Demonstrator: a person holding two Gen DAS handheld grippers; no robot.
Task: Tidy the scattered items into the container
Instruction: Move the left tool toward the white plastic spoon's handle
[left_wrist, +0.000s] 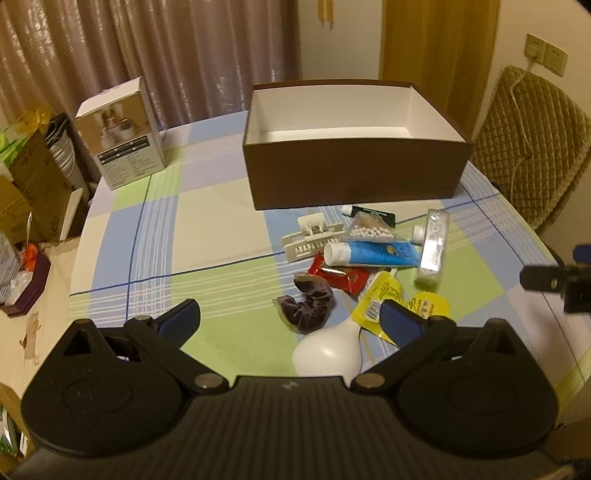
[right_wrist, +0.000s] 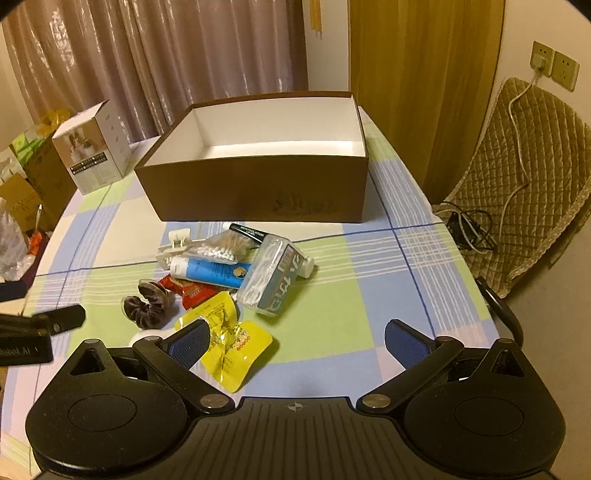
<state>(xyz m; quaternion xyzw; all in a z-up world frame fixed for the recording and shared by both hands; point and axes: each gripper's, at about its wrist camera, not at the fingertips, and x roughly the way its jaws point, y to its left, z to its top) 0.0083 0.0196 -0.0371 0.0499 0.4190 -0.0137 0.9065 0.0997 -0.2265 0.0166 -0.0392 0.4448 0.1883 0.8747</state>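
A: Where do the scattered items sit?

B: Heaped together on the checked tabletop (right_wrist: 332, 332), just ahead of both tools. The blue tube (right_wrist: 212, 272) lies across the middle of the heap, the clear swab case (right_wrist: 271, 282) leans on its far end, and the purple scrunchie (left_wrist: 308, 306) and the yellow pouch (right_wrist: 231, 347) are nearest the fingers. A red sachet (left_wrist: 341, 275), a beige hair clip (left_wrist: 310, 240) and a white spoon (left_wrist: 328, 352) are mixed in.

A: And the container?

B: The brown box (right_wrist: 258, 188) stands open beyond the heap, lid off, white inside. As far as its floor shows, nothing is in it, so I judge the tidying has not begun.

A: What are the tools doing?

B: The left hand-held gripper (left_wrist: 291, 319) has its jaws spread wide over the scrunchie and spoon, holding nothing. The right hand-held gripper (right_wrist: 297, 339) is also spread, empty, its left finger over the yellow pouch.

A: Why so wide?

B: Probably to straddle a bulky item from above. The heap overlaps, so pulling one piece may drag its neighbours.
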